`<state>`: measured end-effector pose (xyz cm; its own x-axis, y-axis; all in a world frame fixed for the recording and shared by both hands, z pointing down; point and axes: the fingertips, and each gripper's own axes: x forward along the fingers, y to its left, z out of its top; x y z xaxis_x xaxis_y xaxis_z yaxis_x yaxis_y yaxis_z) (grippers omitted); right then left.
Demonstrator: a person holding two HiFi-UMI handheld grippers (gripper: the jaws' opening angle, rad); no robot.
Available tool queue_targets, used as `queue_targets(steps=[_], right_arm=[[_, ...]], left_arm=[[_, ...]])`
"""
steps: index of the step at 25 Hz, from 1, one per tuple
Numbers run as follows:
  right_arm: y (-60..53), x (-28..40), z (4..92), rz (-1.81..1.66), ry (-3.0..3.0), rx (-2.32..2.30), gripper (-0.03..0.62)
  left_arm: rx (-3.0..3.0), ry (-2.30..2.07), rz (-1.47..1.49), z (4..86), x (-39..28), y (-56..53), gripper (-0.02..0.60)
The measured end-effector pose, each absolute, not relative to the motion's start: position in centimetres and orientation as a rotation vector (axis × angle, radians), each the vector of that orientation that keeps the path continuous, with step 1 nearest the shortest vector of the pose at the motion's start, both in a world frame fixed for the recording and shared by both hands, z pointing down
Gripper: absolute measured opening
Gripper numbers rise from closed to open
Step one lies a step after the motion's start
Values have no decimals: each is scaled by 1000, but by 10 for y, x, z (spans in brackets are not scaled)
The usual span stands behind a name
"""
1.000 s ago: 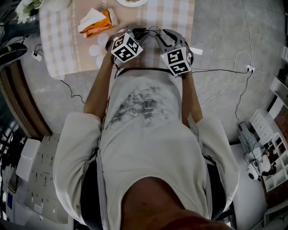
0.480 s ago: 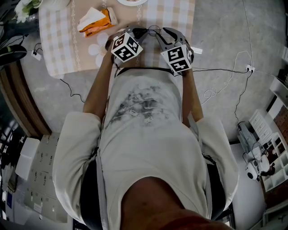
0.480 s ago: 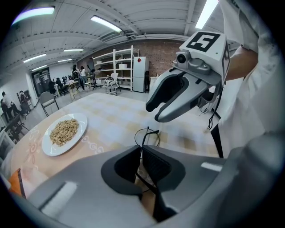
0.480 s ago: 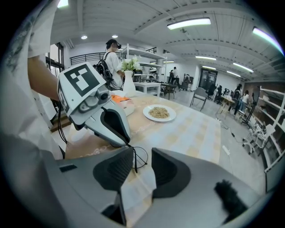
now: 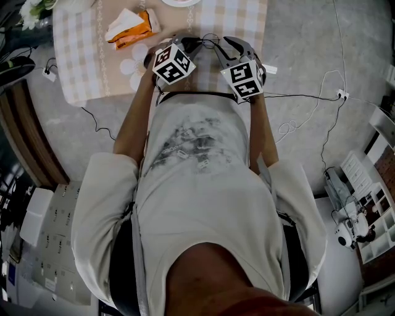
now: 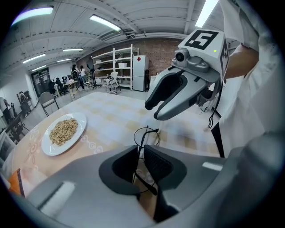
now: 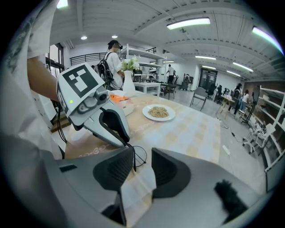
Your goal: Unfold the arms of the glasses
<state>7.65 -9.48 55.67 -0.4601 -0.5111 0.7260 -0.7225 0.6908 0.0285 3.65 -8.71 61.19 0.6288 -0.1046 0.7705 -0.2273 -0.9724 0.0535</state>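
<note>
The left gripper (image 6: 139,162) is clamped on black thin-wire glasses (image 6: 147,133), held over the checked tablecloth (image 6: 111,113). One round rim shows. The right gripper (image 7: 141,161) has its jaws apart, with a temple apparently lying against one pad.

Plate (image 5: 181,2) cut off by the head view's top edge. Glasses (image 5: 208,42) too small there to judge arm position.

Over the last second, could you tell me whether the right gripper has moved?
No: the right gripper has kept its place relative to the orange packet.
</note>
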Motion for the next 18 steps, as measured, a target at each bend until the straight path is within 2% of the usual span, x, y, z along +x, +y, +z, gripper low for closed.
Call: queue_targets(steps=[14,18], right_arm=[[-99,78,562,378,-2177,921,129],[-102,76,563,378,-2191,917,43]], left_arm=[[2720,-275,1282,613,37,-89,11],[2718,-273,1280,612,37,-88,11]])
